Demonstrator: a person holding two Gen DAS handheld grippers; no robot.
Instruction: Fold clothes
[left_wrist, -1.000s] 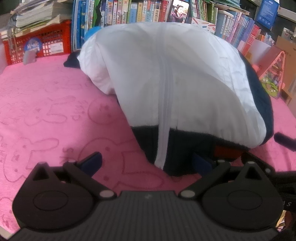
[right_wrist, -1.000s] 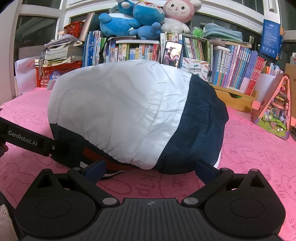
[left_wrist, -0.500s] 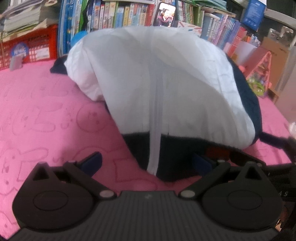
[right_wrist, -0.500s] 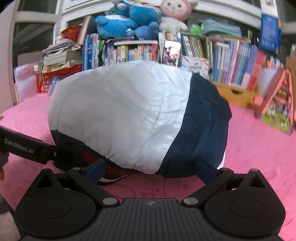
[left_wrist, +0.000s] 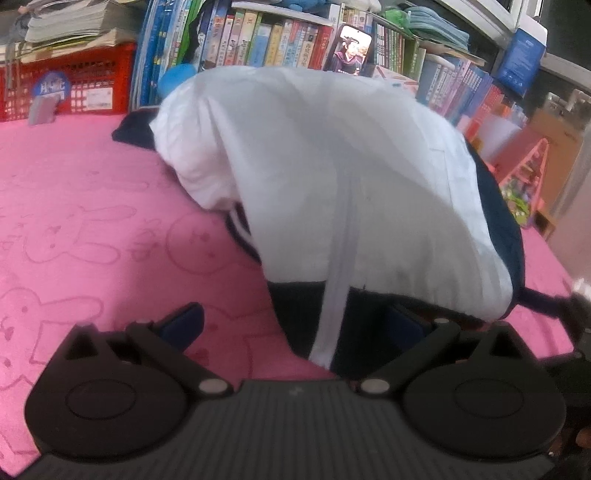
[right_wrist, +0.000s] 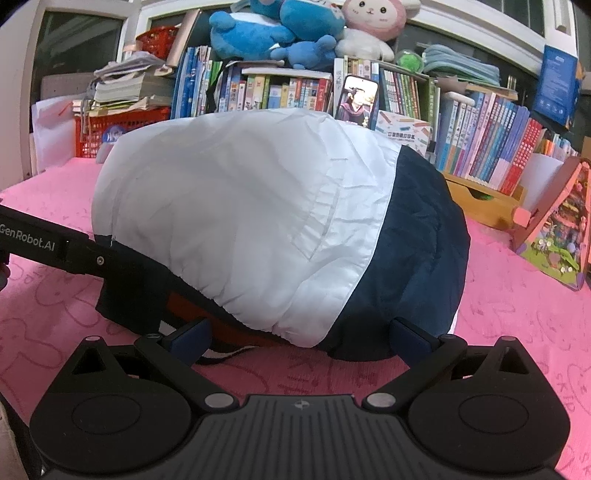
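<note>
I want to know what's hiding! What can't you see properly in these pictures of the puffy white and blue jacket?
- Left wrist view: the left gripper's right fingertip is tucked under the jacket's dark hem, so any contact is hidden.
- Left wrist view: the right gripper, at the right edge, is blurred.
- Right wrist view: the jacket's underside is hidden by its own bulk; the red-striped part only peeks out.
- Both views: book titles are too small.

Jacket (right_wrist: 258, 229) on blanket (right_wrist: 517, 332) — bookshelf (right_wrist: 480, 147) behind, plush toys (right_wrist: 295, 33) on top.
</note>
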